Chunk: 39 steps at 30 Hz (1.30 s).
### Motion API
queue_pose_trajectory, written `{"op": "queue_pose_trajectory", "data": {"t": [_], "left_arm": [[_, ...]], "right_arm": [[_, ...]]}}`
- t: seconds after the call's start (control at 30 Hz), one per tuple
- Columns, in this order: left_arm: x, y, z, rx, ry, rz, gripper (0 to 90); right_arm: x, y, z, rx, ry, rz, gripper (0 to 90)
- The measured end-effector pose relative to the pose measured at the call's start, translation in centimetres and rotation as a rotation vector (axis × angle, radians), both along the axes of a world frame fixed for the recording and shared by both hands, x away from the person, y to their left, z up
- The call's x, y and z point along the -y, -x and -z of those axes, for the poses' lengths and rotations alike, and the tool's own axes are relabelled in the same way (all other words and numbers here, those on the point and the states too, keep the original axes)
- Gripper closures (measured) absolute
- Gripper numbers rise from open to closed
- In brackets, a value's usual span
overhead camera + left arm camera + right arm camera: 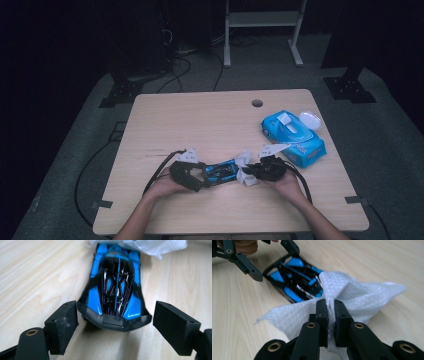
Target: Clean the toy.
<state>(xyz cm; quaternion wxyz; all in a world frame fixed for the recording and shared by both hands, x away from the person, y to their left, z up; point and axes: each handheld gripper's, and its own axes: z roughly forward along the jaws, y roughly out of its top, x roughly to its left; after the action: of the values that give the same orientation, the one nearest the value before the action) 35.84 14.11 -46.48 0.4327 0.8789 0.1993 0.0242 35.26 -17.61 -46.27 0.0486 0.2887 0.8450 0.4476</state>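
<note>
Jaws of left gripper [113,322] spread, flanking the blue-and-black plastic toy car [115,287], gaps both sides. Right gripper [331,305] pinches a crumpled white wipe [352,296] draped over the car's far end.

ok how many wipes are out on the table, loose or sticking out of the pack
2. One wipe is pinched in the right gripper, draped over one end of the blue toy car. Another sticks up from the blue wipe pack at the table's far right. More may be inside.

One toy car [115,287], one wipe [352,300], one wipes pack [295,135], one lid [310,120], two grippers, one worktop [200,120].
</note>
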Motion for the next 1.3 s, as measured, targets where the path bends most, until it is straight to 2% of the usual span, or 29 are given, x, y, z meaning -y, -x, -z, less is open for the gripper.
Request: {"op": "queue_pose_trajectory", "data": {"t": [0.03,0.13,0.2,0.27,0.33,0.4,0.47,0.6,0.7,0.8,0.87,0.97,1.1,1.17,1.3], "left_arm": [[-0.2,0.0,-0.1,-0.004,0.007,-0.008,20.9],[-0.4,-0.4,-0.1,-0.065,0.031,-0.026,23.1],[-0.5,-0.6,-0.1,-0.117,0.029,-0.045,24.0],[-0.7,-0.8,-0.2,-0.145,0.039,-0.066,24.3],[-0.9,-1.0,-0.2,-0.151,0.044,-0.094,27.0],[-1.0,-1.2,0.0,-0.179,0.052,-0.105,27.7],[-1.1,-1.3,0.1,-0.19,0.066,-0.124,32.1],[-1.0,-1.3,0.0,-0.231,0.061,-0.144,34.7],[-1.0,-1.3,0.1,-0.278,0.067,-0.15,35.7],[-1.1,-1.4,0.1,-0.312,0.081,-0.139,41.1],[-1.1,-1.5,0.1,-0.312,0.082,-0.128,45.2],[-1.0,-1.4,0.1,-0.304,0.081,-0.126,45.6],[-0.9,-1.3,0.0,-0.282,0.086,-0.125,48.2],[-0.9,-1.2,-0.1,-0.257,0.078,-0.117,51.7],[-0.9,-1.2,0.0,-0.254,0.082,-0.117,51.6]], "right_arm": [[0.0,-0.1,-0.2,0.005,-0.01,0.0,83.1],[-0.1,-0.6,-0.8,0.025,-0.023,0.0,82.7],[-0.4,-1.1,-0.8,0.025,-0.015,-0.012,82.4],[-0.7,-1.2,-0.5,0.024,0.0,-0.032,82.5],[-1.1,-1.2,0.0,0.02,0.029,-0.048,82.5],[-1.1,-1.0,0.3,0.019,0.024,-0.05,82.5],[-1.1,-1.0,0.3,0.015,0.023,-0.046,82.6],[-1.1,-0.9,0.3,0.021,0.027,-0.047,82.6],[-1.1,-0.8,0.3,0.021,0.025,-0.047,82.6],[-1.0,-0.8,0.3,0.02,0.025,-0.048,82.6],[-1.0,-0.8,0.3,0.02,0.026,-0.052,82.7],[-1.0,-0.6,0.3,0.033,0.035,-0.056,82.9],[-0.9,-0.3,0.3,0.061,0.038,-0.068,82.9],[-0.8,-0.1,0.2,0.061,0.042,-0.063,82.6],[-0.7,0.3,0.0,0.067,0.036,-0.078,82.4]]}}
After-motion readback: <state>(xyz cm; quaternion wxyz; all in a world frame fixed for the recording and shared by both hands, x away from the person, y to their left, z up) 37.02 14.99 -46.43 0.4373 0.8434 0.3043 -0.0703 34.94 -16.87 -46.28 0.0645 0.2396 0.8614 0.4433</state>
